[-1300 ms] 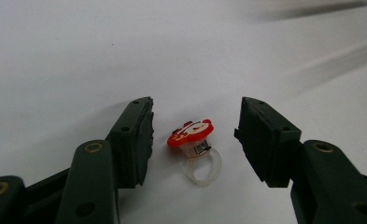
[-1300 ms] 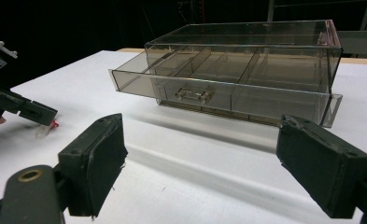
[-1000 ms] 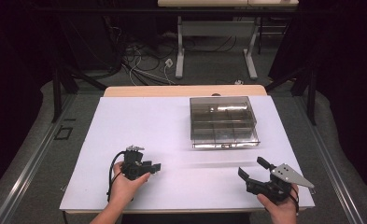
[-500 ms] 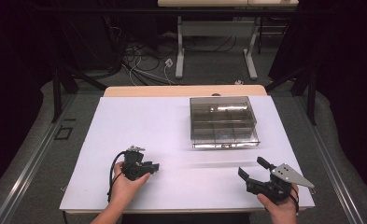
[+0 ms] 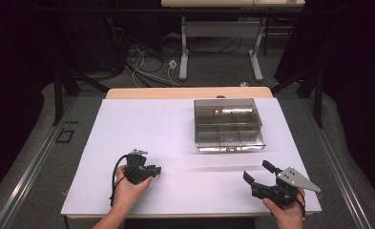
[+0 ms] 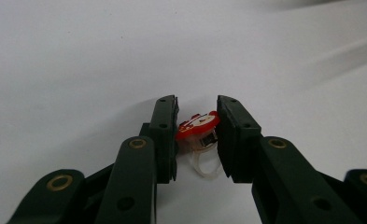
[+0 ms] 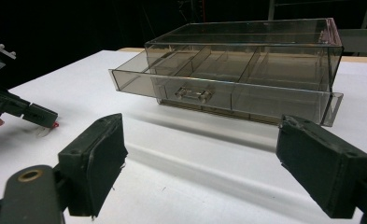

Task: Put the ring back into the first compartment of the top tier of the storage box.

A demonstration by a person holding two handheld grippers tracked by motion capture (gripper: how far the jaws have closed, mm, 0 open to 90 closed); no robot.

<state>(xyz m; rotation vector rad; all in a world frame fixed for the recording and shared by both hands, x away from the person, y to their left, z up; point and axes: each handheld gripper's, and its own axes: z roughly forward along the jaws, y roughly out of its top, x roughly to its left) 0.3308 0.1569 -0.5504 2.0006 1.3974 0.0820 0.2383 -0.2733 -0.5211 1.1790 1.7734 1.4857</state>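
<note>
A small toy ring (image 6: 197, 127) with a red top and a clear band lies on the white table sheet (image 5: 151, 129). My left gripper (image 6: 197, 112) has just been closing on it, and both pads now press the red top. From above, the left gripper (image 5: 156, 170) sits at the front left of the table, pointing right. My right gripper (image 5: 256, 170) rests at the front right, and its jaws (image 7: 214, 168) stand wide open with nothing between them. The right gripper view also catches the left gripper (image 7: 38, 115) at its far left edge, with a speck of red at its tip.
A smoky clear plastic drawer box (image 5: 228, 125) stands at the back right of the sheet, its divided drawer (image 7: 218, 88) pulled partly out toward me. Table legs and cables lie on the floor beyond the far edge.
</note>
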